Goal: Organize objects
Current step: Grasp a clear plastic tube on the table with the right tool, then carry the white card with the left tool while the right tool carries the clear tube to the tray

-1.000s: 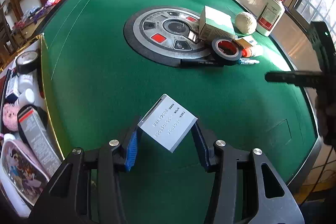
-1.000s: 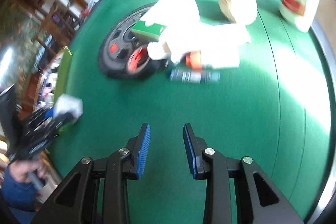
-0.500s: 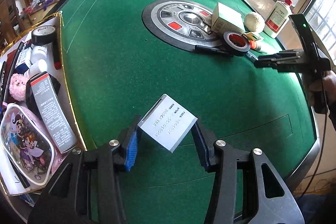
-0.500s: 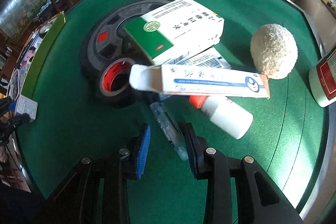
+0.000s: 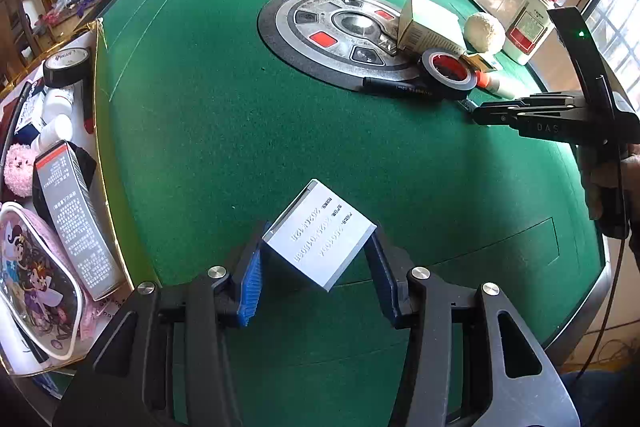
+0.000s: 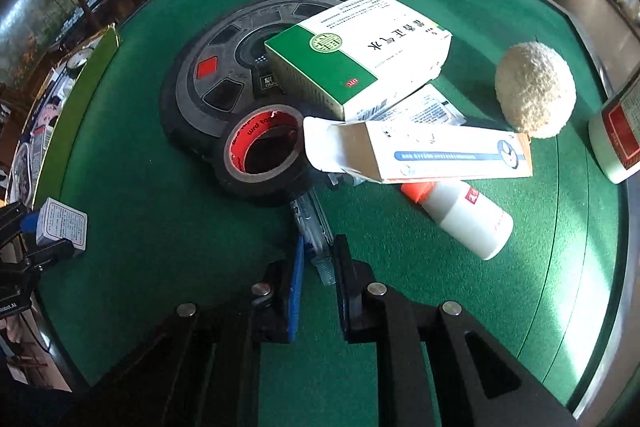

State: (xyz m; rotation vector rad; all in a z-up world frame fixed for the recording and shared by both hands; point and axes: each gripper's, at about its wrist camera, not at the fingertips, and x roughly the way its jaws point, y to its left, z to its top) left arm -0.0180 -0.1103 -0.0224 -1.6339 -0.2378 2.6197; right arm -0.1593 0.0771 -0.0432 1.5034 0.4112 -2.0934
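The right gripper point(image 6: 318, 269) had its jaws closed on a clear pen point(image 6: 314, 231), whose far end was hidden under the black tape roll point(image 6: 262, 155). The left gripper point(image 5: 318, 275) clamped a small white box point(image 5: 320, 233) above the green surface point(image 5: 240, 131), its lower part hidden.

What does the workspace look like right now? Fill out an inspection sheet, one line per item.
Surface: round green felt table with a grey dial panel at its centre.
Job's things: small white box; clear pen-like tube; green-and-white carton; black tape roll; long white box; fuzzy ball.
Clutter: tray at the table's edge holding boxes, tape and a pouch.
Grippers: left gripper clamps the small white box; right gripper is closed on the tube.
Cables: one cable beside the right gripper's handle.
Surroundings: windows, wooden chairs.
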